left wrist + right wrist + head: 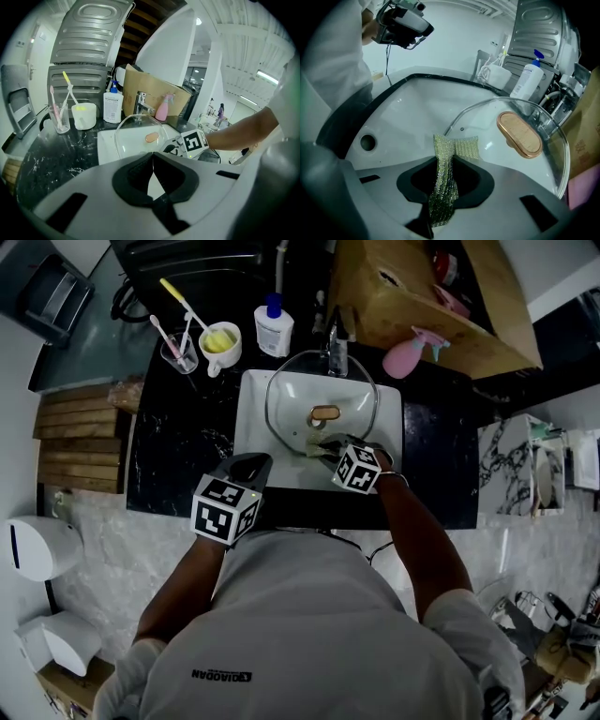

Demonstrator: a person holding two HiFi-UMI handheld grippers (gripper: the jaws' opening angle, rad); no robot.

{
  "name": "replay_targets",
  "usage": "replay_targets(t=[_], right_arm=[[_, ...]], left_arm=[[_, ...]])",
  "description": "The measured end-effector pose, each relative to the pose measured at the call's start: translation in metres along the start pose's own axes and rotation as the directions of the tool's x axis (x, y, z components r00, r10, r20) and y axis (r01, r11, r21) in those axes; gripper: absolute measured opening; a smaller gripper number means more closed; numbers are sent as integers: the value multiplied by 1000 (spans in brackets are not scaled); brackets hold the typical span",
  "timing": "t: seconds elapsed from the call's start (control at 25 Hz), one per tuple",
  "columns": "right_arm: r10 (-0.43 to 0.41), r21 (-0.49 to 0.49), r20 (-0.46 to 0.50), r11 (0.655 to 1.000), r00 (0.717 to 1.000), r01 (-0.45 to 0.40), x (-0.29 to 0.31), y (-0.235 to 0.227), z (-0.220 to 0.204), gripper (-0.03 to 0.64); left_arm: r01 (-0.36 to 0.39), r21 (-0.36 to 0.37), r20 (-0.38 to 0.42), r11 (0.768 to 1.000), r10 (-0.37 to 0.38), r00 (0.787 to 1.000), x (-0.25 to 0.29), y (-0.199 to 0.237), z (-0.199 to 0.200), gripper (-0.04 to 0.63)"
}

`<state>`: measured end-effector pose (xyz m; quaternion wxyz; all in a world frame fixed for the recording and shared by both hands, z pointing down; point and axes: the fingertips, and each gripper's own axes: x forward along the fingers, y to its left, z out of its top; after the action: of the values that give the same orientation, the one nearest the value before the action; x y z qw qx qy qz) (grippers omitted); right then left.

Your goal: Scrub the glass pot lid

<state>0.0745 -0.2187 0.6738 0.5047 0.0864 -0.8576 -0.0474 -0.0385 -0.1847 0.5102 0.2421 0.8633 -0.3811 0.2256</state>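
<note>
The glass pot lid point(322, 399) with its oval copper-rimmed wooden knob point(519, 133) leans in the white sink point(251, 442). My right gripper point(330, 448) is shut on a green-gold scrub cloth point(446, 173), whose free end lies on the sink floor at the lid's near rim. The lid point(511, 140) rises to the right of that cloth. My left gripper point(251, 468) hovers over the sink's front left edge, shut with nothing between its pads point(152, 165). From the left gripper view the lid point(140, 136) stands ahead and the right gripper's marker cube point(194, 140) is beside it.
A faucet point(336, 351) stands behind the sink. On the black marble counter point(178, 451) are a glass with toothbrushes point(178, 351), a white mug point(221, 345), a white pump bottle point(273, 326) and a pink spray bottle point(409, 354). A cardboard box point(427, 296) sits behind.
</note>
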Motion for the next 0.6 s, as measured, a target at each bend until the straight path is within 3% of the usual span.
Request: replay_targets(t=[0.6], right_arm=[[166, 0, -43, 986, 985, -166, 6, 29, -1, 100]], left_arm=[[3, -9, 2, 1000, -3, 1000, -2, 1, -3, 15]])
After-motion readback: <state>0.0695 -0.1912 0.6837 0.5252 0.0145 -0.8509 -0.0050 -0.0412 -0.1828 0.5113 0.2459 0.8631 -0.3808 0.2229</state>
